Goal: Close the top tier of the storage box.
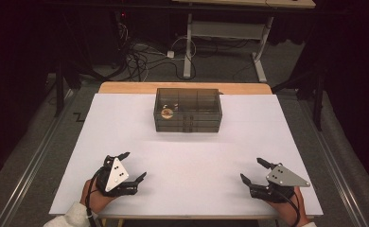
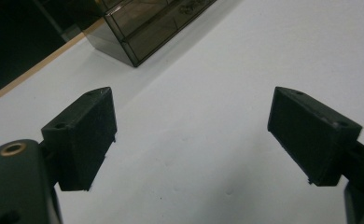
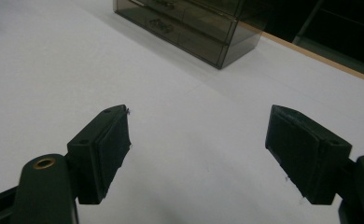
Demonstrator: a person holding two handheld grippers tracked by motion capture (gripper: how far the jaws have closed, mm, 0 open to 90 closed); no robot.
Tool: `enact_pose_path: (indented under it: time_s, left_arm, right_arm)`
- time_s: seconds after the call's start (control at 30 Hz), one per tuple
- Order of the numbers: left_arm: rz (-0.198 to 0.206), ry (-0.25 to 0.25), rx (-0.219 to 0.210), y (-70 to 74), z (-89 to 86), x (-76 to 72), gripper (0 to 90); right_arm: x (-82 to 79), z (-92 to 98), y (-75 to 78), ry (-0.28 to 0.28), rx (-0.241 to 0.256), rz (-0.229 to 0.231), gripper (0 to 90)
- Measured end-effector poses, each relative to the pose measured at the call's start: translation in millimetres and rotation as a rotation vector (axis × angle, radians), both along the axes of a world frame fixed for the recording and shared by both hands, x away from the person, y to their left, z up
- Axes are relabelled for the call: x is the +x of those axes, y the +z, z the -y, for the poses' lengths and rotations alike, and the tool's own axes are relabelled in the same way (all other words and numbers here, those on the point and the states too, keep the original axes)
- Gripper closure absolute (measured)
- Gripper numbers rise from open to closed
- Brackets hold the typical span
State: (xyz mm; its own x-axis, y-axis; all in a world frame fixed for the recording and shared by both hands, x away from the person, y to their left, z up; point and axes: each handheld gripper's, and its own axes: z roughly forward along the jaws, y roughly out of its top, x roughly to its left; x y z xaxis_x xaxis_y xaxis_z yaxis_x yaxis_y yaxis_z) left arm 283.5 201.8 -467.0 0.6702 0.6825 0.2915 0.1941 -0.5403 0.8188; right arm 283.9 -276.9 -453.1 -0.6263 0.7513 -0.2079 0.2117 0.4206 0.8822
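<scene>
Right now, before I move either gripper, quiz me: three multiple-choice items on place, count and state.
1. Where is the drawer box?
A. far middle of the table
B. near left corner
C. between the grippers

2. How many grippers are over the table?
A. one
B. two
C. three

3. How do the left gripper's jaws stand?
A. shut on the box
B. shut on nothing
C. open, holding nothing

Key: 1 A, the box sits by the far edge. 2 B, left gripper and right gripper. 3 C, bare table shows between the spread jaws.
</scene>
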Motion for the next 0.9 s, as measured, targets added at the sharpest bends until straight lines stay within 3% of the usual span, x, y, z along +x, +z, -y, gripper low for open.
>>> enact_pose_path:
  time_s: [0.17, 0.9]
  left_arm:
    - [-0.015, -0.006, 0.004, -1.8, -0.2, -2.9, 14.7]
    - [-0.012, -0.006, 0.003, -2.1, 0.7, -4.2, 14.7]
  right_arm:
    - [3.6, -3.4, 0.4, 0.012, -0.001, -0.001, 21.6]
    - [7.4, -9.3, 1.1, 0.023, -0.006, -0.001, 21.8]
